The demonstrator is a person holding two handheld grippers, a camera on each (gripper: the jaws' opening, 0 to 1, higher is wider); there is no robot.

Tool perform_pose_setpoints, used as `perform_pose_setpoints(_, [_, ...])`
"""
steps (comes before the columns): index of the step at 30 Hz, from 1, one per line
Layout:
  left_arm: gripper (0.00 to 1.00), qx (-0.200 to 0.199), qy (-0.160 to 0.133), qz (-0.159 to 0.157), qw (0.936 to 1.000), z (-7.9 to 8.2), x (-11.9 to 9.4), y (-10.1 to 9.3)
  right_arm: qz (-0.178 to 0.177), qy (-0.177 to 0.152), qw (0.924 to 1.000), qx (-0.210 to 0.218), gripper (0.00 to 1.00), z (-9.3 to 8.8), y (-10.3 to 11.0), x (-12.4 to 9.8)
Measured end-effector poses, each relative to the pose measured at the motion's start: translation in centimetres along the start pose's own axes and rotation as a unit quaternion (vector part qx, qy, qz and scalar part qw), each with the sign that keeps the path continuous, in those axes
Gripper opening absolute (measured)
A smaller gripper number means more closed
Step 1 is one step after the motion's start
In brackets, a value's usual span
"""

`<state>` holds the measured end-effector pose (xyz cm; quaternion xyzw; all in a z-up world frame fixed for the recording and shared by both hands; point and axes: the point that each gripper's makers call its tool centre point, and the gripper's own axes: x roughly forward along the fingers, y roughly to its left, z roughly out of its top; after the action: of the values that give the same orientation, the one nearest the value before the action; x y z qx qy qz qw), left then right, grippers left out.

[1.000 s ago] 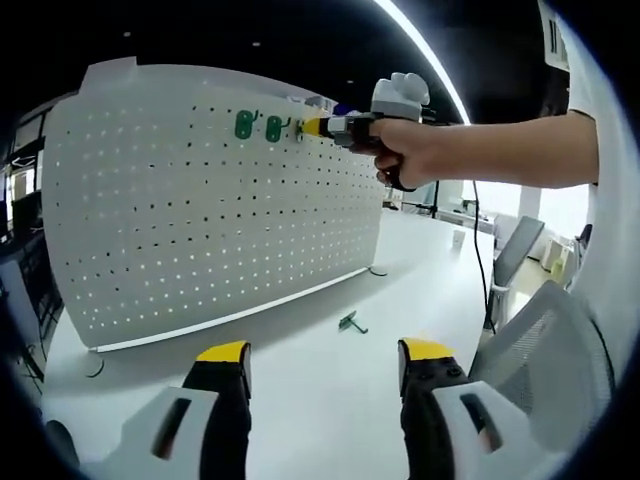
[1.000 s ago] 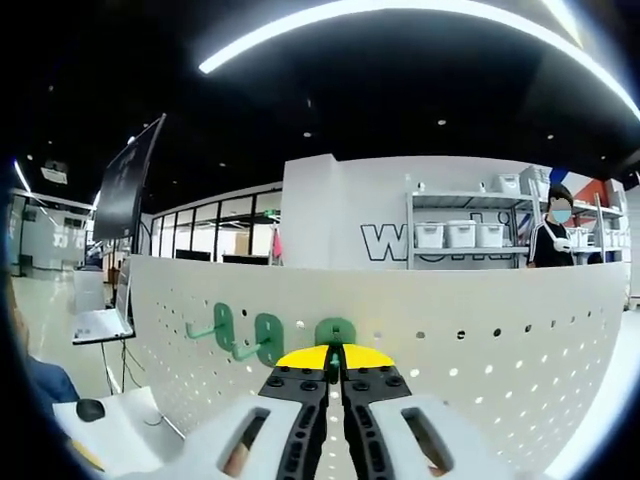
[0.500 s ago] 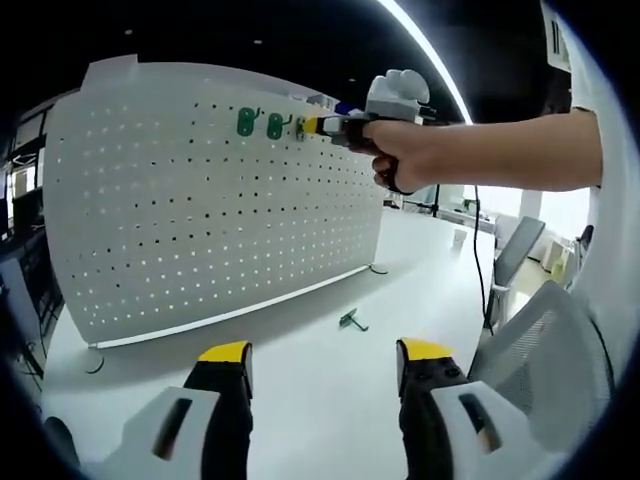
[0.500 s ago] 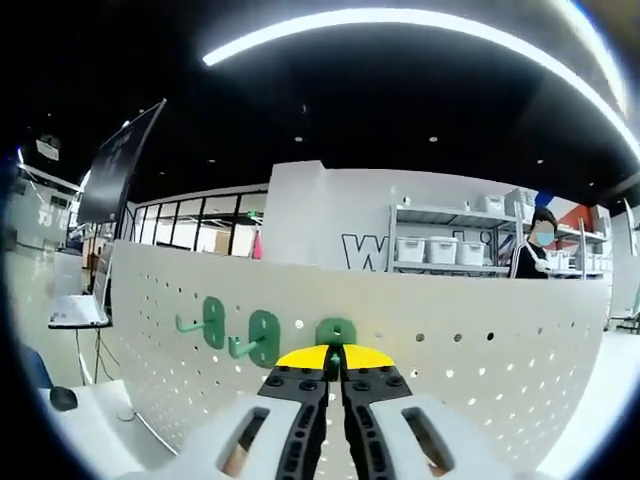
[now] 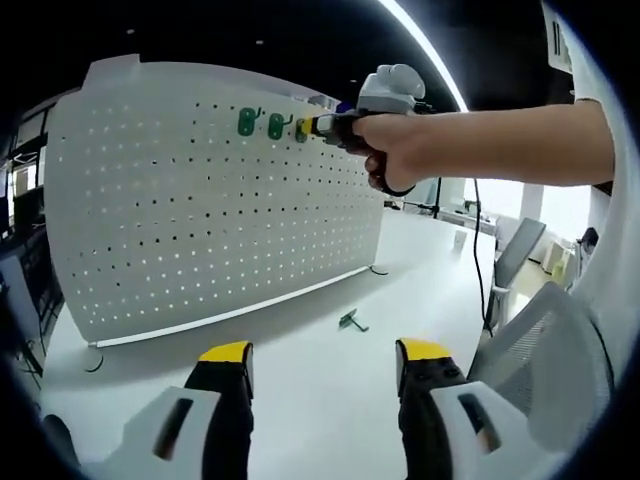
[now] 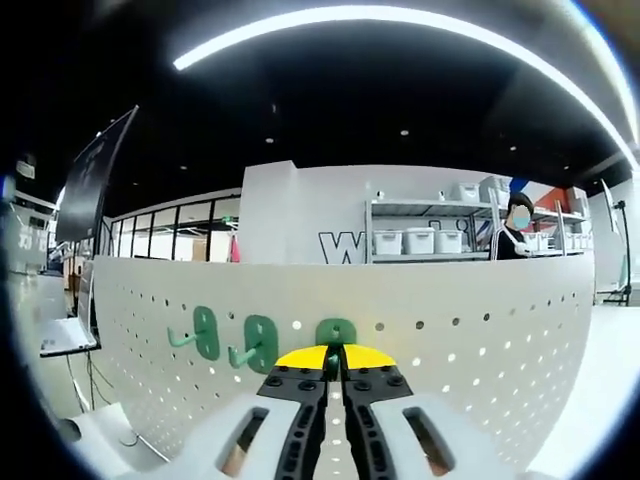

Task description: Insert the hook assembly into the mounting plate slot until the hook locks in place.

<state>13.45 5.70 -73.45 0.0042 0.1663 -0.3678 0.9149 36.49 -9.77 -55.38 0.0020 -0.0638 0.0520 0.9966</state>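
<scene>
Green hook assembly (image 6: 336, 332) sits flat against the white mounting plate (image 6: 480, 330), near that board's top edge, with its rounded back plate showing just above the yellow tips of the right gripper (image 6: 335, 357). The jaws of that gripper are pressed together on the hook's lower part. In the left gripper view the same hook (image 5: 301, 129) is a small green spot at the nose of the right gripper (image 5: 322, 125), which a person's hand (image 5: 400, 145) grips.

Two more green hooks (image 6: 207, 333) (image 6: 259, 343) hang on the plate to the left of it, each with a prong sticking outward. The plate is a tall pegboard dotted with rows of small holes, standing upright on a white counter (image 5: 330, 380).

The left gripper (image 5: 325, 352) hovers low over the counter, its jaws wide apart and holding nothing. One spare green hook (image 5: 351, 321) lies loose on the counter, in front of the plate's foot.

Behind the plate are metal shelves (image 6: 425, 240) with white bins, a dark ceiling with a long curved light strip (image 6: 400, 25), and a person (image 6: 514, 232) standing by the shelves.
</scene>
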Motion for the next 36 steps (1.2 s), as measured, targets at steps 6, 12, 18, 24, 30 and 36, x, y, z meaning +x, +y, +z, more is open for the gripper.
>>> perform_pose_setpoints(6, [0.58,-0.003,-0.002,-0.002,1.0,-0.1,0.0,0.1,0.006,0.0,0.9999,0.01,0.03,0.1,0.0,-0.1])
perform_pose_setpoints(12, [0.58,-0.005,-0.004,-0.001,1.0,0.1,-0.1,0.1,0.017,0.006,0.9997,0.016,0.03,0.1,0.0,0.0])
perform_pose_setpoints(18, [0.58,-0.007,-0.006,0.001,1.0,0.1,0.0,0.2,0.04,0.005,0.9988,0.026,0.06,0.1,0.3,-0.3])
perform_pose_setpoints(24, [0.58,0.0,-0.002,-0.001,1.0,0.1,0.1,0.2,0.072,0.016,0.9972,0.012,0.19,0.1,1.1,-0.5])
perform_pose_setpoints(30, [0.58,-0.001,-0.005,0.003,1.0,0.3,0.0,0.4,0.092,0.019,0.9955,-0.003,0.29,0.0,1.0,-1.1])
perform_pose_setpoints(36, [0.59,-0.002,-0.005,0.003,1.0,0.3,0.0,0.5,0.123,0.016,0.9918,-0.029,0.37,-0.1,1.7,-2.1])
